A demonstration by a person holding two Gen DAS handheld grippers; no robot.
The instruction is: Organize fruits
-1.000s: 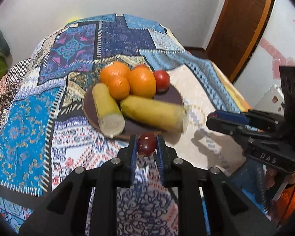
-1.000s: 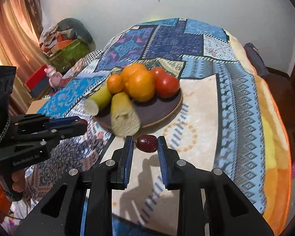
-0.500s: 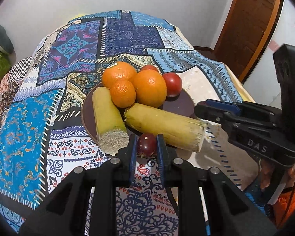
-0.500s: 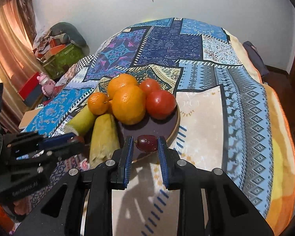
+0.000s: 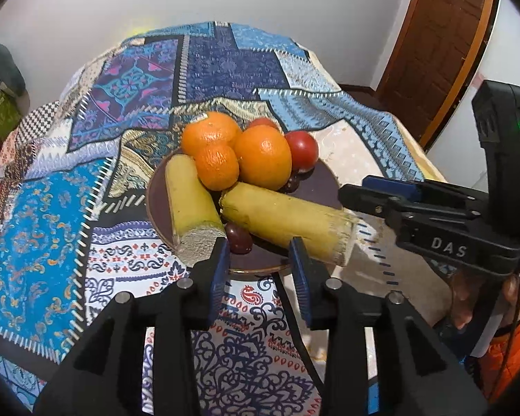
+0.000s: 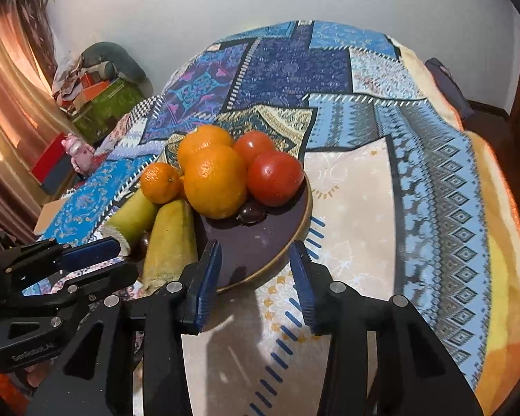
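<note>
A dark plate [image 5: 317, 187] on the patchwork blanket holds three oranges [image 5: 263, 157], two tomatoes [image 6: 275, 178] and two yellow-green cut fruit pieces [image 5: 284, 222]. My left gripper [image 5: 259, 254] hovers at the plate's near rim with its jaws opening. A dark red grape [image 5: 238, 237] lies on the plate just past the left finger, free of the pads. My right gripper [image 6: 254, 254] stands over the plate's other side, jaws opening with nothing between them. A second grape [image 6: 251, 213] rests on the plate [image 6: 306, 204] under an orange and a tomato.
The blanket [image 6: 346, 208] covers a bed that drops off to the right. Each gripper shows in the other's view: the right gripper [image 5: 346, 196] and the left gripper [image 6: 126, 258]. Boxes and a pink toy [image 6: 76, 152] stand far left. A wooden door [image 5: 433, 45] is back right.
Both grippers carried a grape up to the plate, then their jaws spread. The two grapes now lie on the plate, let go.
</note>
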